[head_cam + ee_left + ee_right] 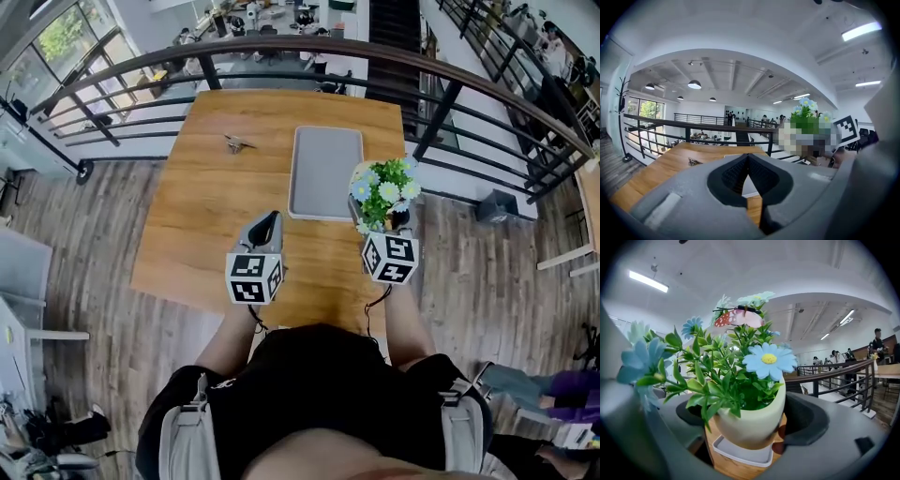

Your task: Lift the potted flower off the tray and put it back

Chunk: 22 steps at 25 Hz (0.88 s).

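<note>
The potted flower (384,190), blue and white blooms in a pale green pot (751,422), hangs above the wooden table (216,206), just right of the empty grey tray (325,173). My right gripper (382,225) is shut on the pot, with one jaw on each side. In the right gripper view, my right gripper (750,430) has its right pad against the pot, leaves hide its left pad, and the tray (740,453) shows under the pot. My left gripper (270,221) hovers near the tray's front left corner. It (747,158) is shut, tips together, and holds nothing.
A small folded object (237,143) lies on the table left of the tray. A dark curved railing (375,56) runs past the table's far and right sides. The table's right edge is close to the pot. A seated person (553,389) is at the lower right.
</note>
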{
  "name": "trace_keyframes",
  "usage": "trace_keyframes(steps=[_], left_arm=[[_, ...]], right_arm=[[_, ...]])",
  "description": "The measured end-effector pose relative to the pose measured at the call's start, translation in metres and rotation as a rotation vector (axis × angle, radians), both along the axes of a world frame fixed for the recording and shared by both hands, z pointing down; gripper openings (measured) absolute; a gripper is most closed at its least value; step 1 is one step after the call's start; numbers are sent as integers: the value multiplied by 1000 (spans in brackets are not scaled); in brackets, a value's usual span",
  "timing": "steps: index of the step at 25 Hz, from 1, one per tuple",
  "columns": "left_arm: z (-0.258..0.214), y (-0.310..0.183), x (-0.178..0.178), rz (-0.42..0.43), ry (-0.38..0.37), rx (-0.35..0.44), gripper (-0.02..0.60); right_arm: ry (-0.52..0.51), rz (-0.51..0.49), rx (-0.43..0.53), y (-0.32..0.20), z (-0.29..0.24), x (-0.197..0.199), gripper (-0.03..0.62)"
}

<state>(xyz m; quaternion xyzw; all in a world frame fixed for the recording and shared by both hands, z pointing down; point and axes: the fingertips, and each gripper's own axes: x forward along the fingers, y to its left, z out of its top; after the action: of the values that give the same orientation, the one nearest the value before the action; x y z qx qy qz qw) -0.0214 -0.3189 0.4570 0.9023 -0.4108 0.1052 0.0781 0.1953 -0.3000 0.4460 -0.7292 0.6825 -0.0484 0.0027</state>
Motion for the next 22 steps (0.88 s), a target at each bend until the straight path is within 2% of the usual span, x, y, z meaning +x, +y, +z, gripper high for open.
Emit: trace_keyframes(steps=[7, 13, 22], left_arm=[[12, 5, -40, -119, -22, -30, 12], [28, 10, -70, -210, -50, -73, 12], [60, 23, -98, -321, -82, -135, 12]], right_arm=[[5, -41, -43, -41, 47, 2, 479], [-48, -37, -134, -82, 102, 13, 479], [-51, -58, -302, -130, 189, 23, 479]])
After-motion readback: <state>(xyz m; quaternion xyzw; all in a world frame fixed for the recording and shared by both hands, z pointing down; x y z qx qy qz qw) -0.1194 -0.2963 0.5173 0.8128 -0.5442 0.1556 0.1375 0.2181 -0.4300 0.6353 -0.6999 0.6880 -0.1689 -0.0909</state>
